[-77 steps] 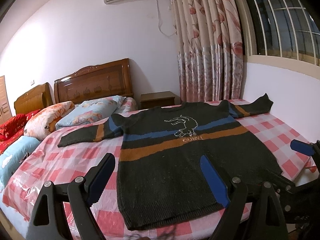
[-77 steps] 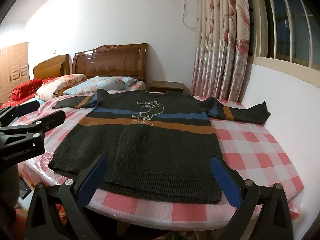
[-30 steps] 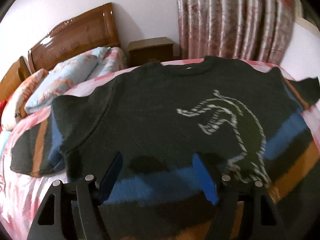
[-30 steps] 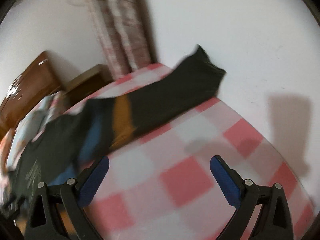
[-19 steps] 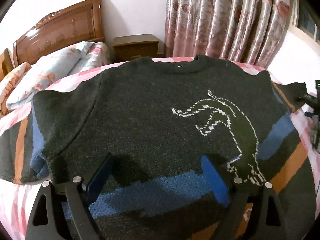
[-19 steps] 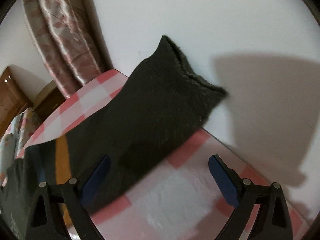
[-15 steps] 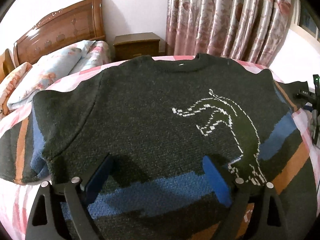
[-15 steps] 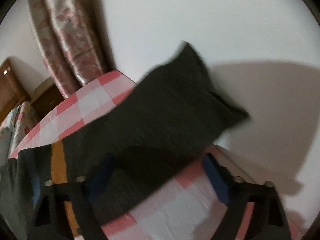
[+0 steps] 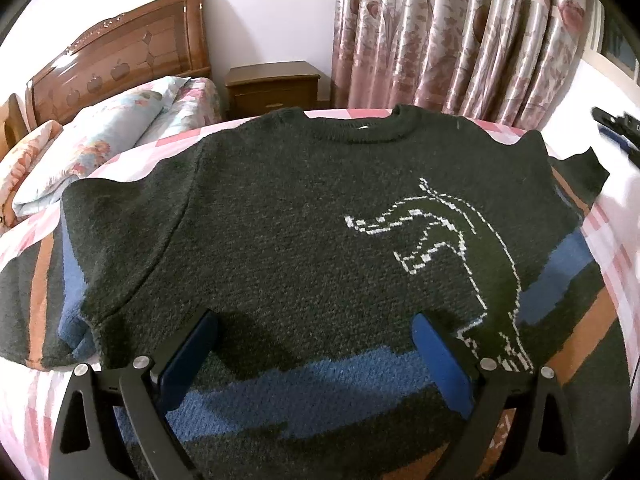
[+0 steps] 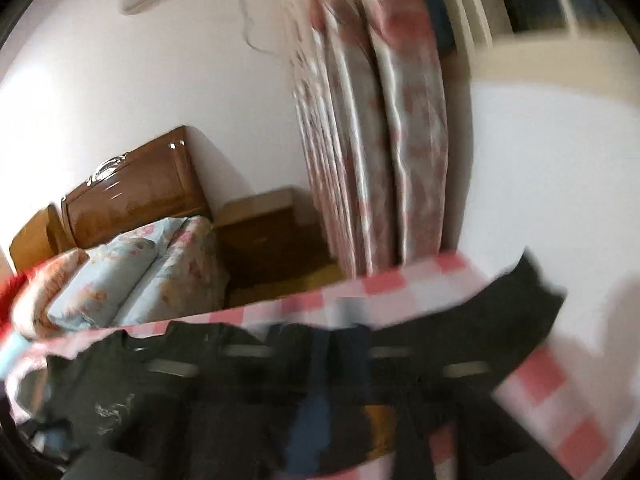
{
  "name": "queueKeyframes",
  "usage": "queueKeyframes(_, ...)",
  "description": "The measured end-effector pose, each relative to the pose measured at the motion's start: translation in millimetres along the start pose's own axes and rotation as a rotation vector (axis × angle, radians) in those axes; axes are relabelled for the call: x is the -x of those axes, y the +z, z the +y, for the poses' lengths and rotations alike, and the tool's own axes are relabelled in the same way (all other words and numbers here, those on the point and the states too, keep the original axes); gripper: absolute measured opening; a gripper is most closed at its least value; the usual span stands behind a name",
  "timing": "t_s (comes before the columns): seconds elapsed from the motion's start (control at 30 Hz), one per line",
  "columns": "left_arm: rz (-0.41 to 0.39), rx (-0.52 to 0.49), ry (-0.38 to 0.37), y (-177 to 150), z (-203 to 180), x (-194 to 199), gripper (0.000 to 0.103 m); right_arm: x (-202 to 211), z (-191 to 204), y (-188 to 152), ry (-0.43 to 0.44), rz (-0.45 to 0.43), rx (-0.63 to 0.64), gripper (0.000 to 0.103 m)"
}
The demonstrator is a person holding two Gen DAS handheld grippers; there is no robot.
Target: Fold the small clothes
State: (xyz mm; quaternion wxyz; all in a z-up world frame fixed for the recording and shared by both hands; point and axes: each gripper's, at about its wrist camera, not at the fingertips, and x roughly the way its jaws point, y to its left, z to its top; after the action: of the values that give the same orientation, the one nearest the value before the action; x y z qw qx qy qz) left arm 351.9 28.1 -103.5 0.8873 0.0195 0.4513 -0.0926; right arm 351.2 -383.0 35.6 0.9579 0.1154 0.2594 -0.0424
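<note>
On the pink-checked bed (image 9: 24,408), the dark striped knitted sweater (image 9: 304,232) has one sleeve folded inward; left gripper (image 9: 314,354) opening, empty; right gripper's (image 10: 344,364) blurred jaws unreadable.

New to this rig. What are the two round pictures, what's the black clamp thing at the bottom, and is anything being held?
There is no robot arm: a person carries a two-finger gripper in each hand, and each gripper has a fisheye camera looking forward along its fingers. That makes two round pictures, one per hand.

In the left view, the left gripper shows as black arms with blue pads. Its jaws are opening, with nothing clamped; they stand just above the dark knitted sweater with blue and orange stripes and a white animal outline, which lies spread on the pink-and-white checked bedsheet. One sleeve is already folded in over the chest.

The right view is badly motion-blurred. The same sweater shows, but I cannot tell whether the right gripper holds the other sleeve.
</note>
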Motion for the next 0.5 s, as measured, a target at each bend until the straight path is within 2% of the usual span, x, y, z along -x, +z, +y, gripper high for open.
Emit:
queueKeyframes(0.07, -0.004, 0.01, -0.001, -1.1, 1.9, 1.8, 0.099, 0.2, -10.3, -9.3, -0.109, -0.011, -0.009, 0.103)
queueKeyframes(0.17, -0.012, 0.026, -0.012, -1.2, 5.0, 3.0, 0.099, -8.5, -43.9, -24.6, -0.246, 0.061, -0.033, 0.103)
queueKeyframes(0.23, -0.013, 0.033, -0.012, -0.5, 6.2, 2.8, 0.099, -13.7, -81.1, -30.3, -0.335, 0.098, -0.092, 0.103)
queueKeyframes(0.33, -0.009, 0.023, 0.002, 0.1, 3.5, 1.7, 0.099, -24.3, -124.8, -29.3, -0.416, 0.132, -0.163, 0.103)
queueKeyframes(0.5, -0.007, 0.019, 0.007, 0.2, 2.3, 1.5, 0.099, -66.5, -158.2, -23.7, -0.451, 0.211, -0.181, 0.103)
